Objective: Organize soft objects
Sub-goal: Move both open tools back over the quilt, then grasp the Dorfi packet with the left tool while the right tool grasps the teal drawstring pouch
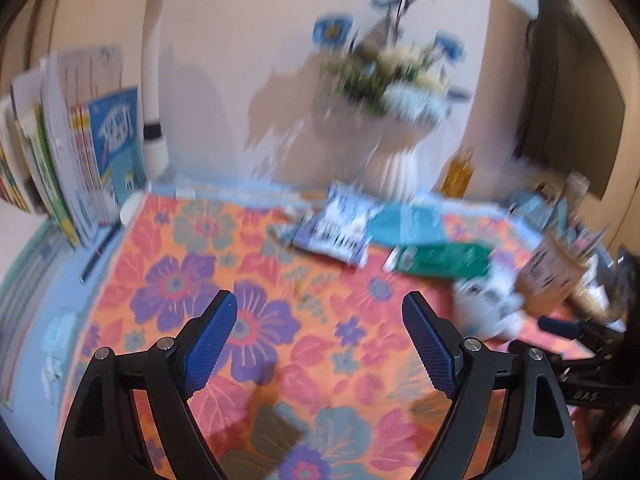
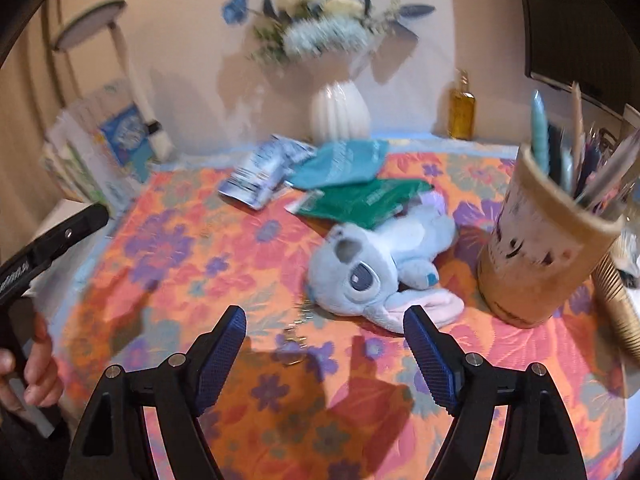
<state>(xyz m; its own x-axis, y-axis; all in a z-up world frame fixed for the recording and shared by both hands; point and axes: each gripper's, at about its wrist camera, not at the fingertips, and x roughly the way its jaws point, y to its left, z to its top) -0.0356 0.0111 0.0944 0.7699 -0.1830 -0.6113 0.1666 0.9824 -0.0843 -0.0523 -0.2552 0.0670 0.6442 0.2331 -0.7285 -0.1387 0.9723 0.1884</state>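
A light blue plush toy lies on its side on the flowered cloth, just beyond my right gripper, which is open and empty above the cloth. Behind the toy lie three soft packs: dark green, teal and blue-white. In the left wrist view my left gripper is open with nothing between its blue pads, over the cloth. The packs, blue-white, teal and green, lie ahead, the plush toy blurred at right. The right gripper's fingers show at the right edge.
A white vase of flowers and an amber bottle stand at the back wall. A tall cardboard cup of pens stands right of the toy. Books and a white lamp are at the left. A hand holds the left tool.
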